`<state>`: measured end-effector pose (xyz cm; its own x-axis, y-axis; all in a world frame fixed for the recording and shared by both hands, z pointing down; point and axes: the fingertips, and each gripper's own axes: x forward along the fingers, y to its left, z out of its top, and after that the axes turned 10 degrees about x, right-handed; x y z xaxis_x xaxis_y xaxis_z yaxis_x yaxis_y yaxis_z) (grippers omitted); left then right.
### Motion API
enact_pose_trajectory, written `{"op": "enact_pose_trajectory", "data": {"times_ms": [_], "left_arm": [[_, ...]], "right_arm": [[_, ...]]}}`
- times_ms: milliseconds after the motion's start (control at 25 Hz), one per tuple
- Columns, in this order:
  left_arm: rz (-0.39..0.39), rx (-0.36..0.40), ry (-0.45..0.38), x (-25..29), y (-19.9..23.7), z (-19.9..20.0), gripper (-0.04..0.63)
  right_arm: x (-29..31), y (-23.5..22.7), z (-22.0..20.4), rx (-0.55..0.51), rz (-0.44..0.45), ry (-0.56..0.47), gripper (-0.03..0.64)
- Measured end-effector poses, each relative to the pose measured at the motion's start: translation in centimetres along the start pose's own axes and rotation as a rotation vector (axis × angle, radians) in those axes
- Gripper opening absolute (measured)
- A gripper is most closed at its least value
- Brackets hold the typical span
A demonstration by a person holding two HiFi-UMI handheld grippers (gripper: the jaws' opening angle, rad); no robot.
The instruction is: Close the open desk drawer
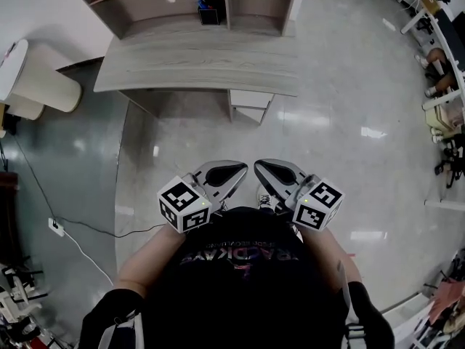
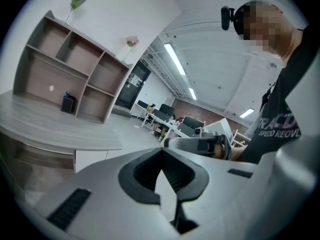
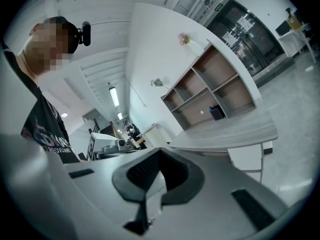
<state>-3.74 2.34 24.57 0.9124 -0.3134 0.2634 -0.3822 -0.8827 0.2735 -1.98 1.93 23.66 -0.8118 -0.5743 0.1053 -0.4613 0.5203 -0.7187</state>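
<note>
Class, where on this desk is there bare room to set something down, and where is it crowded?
The desk top is bare along its whole front, from the left end to the corner above the open drawer. The back is taken by the shelf unit, with a black holder in one lower bay.

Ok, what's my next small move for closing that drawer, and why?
Probably step toward the desk: the drawer juts out beneath it, while the left gripper and right gripper, both shut and empty, sit by your chest, well short of it.
</note>
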Motion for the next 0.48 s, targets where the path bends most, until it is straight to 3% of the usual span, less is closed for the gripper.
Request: {"op": "enact_pose_trajectory", "data": {"times_ms": [480], "left_arm": [[0.037, -0.099, -0.048, -0.73, 0.80, -0.50, 0.011]], "right_arm": [[-0.08, 0.64, -0.57, -0.024, 0.006, 0.026, 0.017]]}}
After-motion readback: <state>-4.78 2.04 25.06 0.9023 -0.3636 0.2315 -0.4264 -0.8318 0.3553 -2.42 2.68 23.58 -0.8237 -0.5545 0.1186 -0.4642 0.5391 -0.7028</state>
